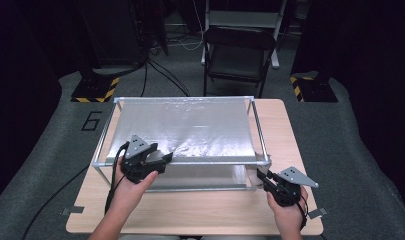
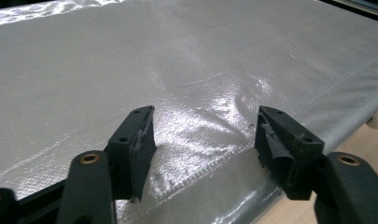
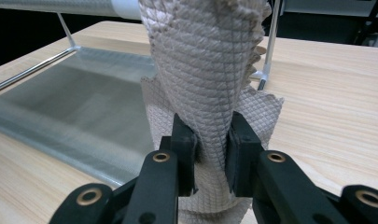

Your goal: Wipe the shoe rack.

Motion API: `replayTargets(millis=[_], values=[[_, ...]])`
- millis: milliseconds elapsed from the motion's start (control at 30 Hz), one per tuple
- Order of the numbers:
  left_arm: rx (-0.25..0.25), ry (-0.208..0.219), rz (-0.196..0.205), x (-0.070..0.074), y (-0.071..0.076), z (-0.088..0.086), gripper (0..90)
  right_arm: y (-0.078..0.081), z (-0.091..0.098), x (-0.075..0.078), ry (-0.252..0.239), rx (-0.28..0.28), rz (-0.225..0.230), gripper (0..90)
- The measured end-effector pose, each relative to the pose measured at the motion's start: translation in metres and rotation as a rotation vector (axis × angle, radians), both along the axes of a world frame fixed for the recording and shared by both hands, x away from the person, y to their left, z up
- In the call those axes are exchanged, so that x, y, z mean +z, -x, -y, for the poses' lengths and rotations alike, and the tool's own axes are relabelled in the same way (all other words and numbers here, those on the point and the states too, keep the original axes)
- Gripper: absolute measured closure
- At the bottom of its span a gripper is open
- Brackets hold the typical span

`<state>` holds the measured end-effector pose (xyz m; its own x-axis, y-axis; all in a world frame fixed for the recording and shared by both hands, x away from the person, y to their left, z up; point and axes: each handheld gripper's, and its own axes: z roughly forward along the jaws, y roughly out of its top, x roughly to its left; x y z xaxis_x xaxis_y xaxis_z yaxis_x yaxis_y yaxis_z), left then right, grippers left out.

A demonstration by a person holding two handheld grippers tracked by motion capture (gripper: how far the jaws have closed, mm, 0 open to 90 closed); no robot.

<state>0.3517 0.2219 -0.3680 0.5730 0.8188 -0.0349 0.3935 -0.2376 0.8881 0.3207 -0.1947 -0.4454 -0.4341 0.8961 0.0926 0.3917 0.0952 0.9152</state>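
Right gripper view: beige quilted cloth [image 3: 210,60]

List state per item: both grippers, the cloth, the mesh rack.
left gripper: open, jaws over the rack's top sheet, nothing pinched.
right gripper: shut on cloth.
cloth: bunched, pinched, hanging at the rack's corner.
mesh rack: upright on table, top sheet wrinkled near left gripper.

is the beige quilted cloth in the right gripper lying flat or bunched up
Bunched up: the quilted cloth rises gathered and folded from between the right gripper's jaws, which pinch it.
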Motion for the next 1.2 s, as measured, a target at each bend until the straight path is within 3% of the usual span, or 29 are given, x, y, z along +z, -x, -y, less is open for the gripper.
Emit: replayTargets(millis=[233,433,567,667,1200], values=[[-0.055,0.038,0.001,0.001,0.015,-0.019,28.6,0.005,0.015,-0.001,-0.013,-0.018,0.001,75.3],[-0.093,0.008,0.003,0.004,0.030,-0.033,24.8,0.008,0.019,-0.001,-0.018,-0.032,0.002,75.4],[-0.075,-0.030,0.019,0.000,0.034,-0.045,23.2,0.009,0.022,-0.001,-0.019,-0.038,-0.001,75.3],[-0.071,-0.008,0.020,-0.004,0.032,-0.053,21.9,0.010,0.025,-0.001,-0.013,-0.043,-0.004,75.3],[-0.119,0.030,0.035,-0.010,0.013,-0.027,22.1,0.014,0.051,-0.004,-0.047,-0.133,0.015,74.5]])
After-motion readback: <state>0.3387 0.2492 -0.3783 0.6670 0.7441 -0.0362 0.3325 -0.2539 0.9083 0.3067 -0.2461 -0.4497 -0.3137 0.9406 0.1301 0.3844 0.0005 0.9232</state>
